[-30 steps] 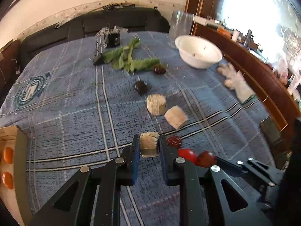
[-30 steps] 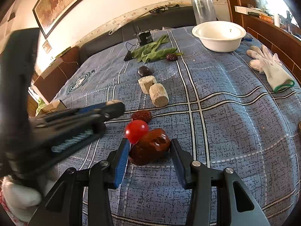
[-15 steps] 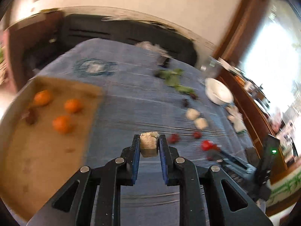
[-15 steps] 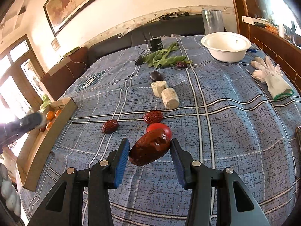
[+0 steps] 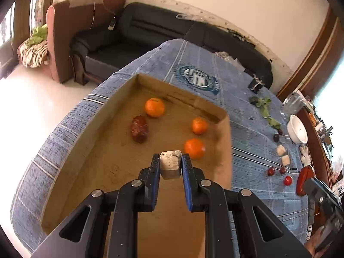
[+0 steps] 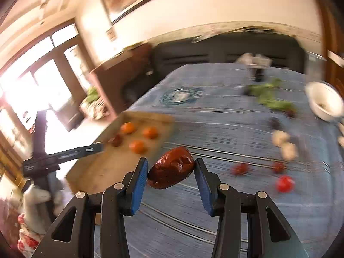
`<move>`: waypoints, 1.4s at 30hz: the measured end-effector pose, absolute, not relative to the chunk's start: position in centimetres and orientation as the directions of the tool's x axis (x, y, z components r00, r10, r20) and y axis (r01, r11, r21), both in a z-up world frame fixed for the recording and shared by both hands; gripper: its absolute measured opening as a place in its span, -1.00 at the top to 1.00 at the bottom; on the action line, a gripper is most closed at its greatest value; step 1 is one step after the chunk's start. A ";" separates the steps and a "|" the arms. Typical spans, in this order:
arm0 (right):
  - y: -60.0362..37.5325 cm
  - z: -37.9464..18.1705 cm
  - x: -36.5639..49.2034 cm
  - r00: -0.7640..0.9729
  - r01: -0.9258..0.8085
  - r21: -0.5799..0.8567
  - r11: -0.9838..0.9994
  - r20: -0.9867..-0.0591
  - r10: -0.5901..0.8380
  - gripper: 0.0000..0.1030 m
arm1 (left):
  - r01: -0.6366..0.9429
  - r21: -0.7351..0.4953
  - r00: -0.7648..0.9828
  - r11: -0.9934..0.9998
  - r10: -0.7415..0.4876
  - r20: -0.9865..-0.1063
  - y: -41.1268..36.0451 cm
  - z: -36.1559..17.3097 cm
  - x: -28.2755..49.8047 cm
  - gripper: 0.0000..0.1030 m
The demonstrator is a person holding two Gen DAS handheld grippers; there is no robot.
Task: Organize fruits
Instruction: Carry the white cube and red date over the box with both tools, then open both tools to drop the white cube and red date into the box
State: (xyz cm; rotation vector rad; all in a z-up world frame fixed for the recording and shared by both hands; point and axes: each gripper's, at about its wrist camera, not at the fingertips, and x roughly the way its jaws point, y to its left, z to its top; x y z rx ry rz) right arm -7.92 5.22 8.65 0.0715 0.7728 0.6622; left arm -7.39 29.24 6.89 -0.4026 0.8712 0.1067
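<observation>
Left wrist view, big to small. Blue plaid cloth (image 5: 247, 129) covers the whole table, woven w/ pale stripes and a round emblem; soft, so small fruit won't roll far. On its near-left edge sits the cardboard tray (image 5: 90, 142): flat brown floor, low upright walls, evidently the collection spot, since it already holds three smooth round oranges (image 5: 154, 107) and one wrinkled dark-red date (image 5: 139, 129). White bowl (image 5: 297, 129) and leafy greens (image 5: 265, 107) sit well apart at the far right, not part of the sort so far.

Left gripper (image 5: 171, 164) hangs over the tray floor, tongs pinching a pale beige chunk (image 5: 171, 165) by its flat sides; it's blocky, rough, fibrous-looking, can't tell what fruit. Judged: held above the tray for a drop among the sorted items.

Right gripper (image 6: 171, 172) pinches a big dried date (image 6: 171, 171) lengthwise, glossy, creased, oval; above the cloth just beside the tray's near corner, prob. next in line. Right view is blurred.

Still loose on the cloth: two more beige chunks (image 5: 283, 155), small red fruits (image 5: 287, 180), a dark plum-like one (image 5: 276, 137).
</observation>
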 end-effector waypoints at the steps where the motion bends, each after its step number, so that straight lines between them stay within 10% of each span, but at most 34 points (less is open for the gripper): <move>1: 7.5 8.4 -7.6 0.510 -0.548 0.272 0.791 -0.640 0.574 0.05 | -0.261 -0.295 0.635 0.919 -0.067 -0.770 29.6 6.6 -7.0 0.63; 18: 22.3 1.2 -4.5 0.404 -0.635 0.103 0.765 -0.801 0.443 0.03 | -0.340 -0.340 0.545 0.877 -0.110 -0.831 35.0 2.6 -4.8 0.61; 25: 22.4 1.3 -4.4 0.407 -0.628 0.122 0.769 -0.790 0.458 -0.13 | -0.330 -0.379 0.588 0.864 -0.126 -0.799 35.0 4.0 -6.1 0.21; 34: 12.1 6.0 -9.0 0.520 -0.520 0.267 0.812 -0.655 0.548 -0.38 | -0.299 -0.471 0.729 0.830 -0.120 -0.674 32.4 8.8 -12.1 -0.09; 42: -6.1 5.7 -11.0 0.661 -0.234 0.257 0.938 -0.666 0.347 -0.38 | -0.134 -0.468 0.718 0.874 -0.240 -0.653 23.5 10.3 -12.5 -0.20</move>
